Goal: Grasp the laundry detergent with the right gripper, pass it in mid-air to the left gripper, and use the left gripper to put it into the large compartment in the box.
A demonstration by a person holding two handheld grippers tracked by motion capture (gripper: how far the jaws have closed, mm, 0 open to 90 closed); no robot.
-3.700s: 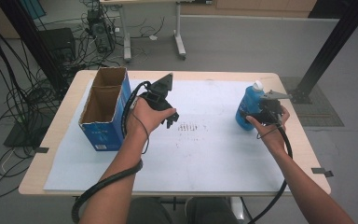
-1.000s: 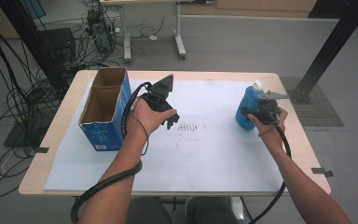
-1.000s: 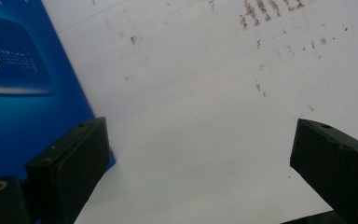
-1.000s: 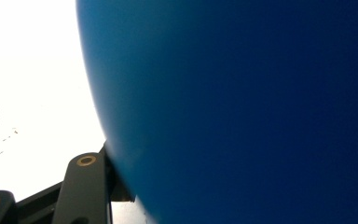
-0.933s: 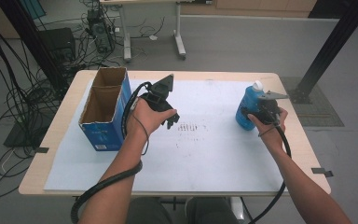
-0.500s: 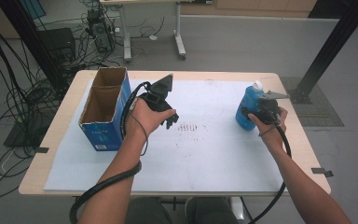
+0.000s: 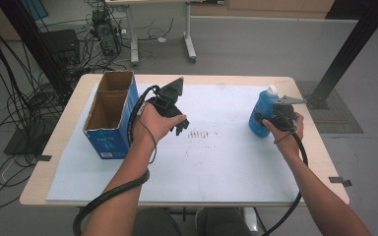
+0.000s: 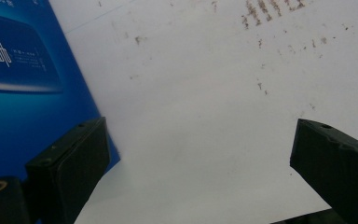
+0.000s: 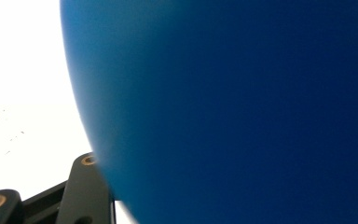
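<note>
One open blue box (image 7: 109, 114) beside left claw (image 7: 177, 125).

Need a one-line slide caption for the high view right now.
Right claw shut on the upright blue bottle; left claw open beside the open blue carton.

– Where is there room to pass on the table (image 7: 211, 201)?

– The white sheet (image 7: 216, 167) lies bare across its middle and near edge, between the two hands.

– And what stands in the way?

– At the left, the open blue carton (image 7: 109, 118) stands upright, just beside the left gripper (image 7: 179, 125). At the right, the blue bottle (image 7: 262, 113) stands upright, with the right gripper (image 7: 266, 118) closed against it. Behind the bottle, a strip of bare tabletop runs to the far edge.
</note>
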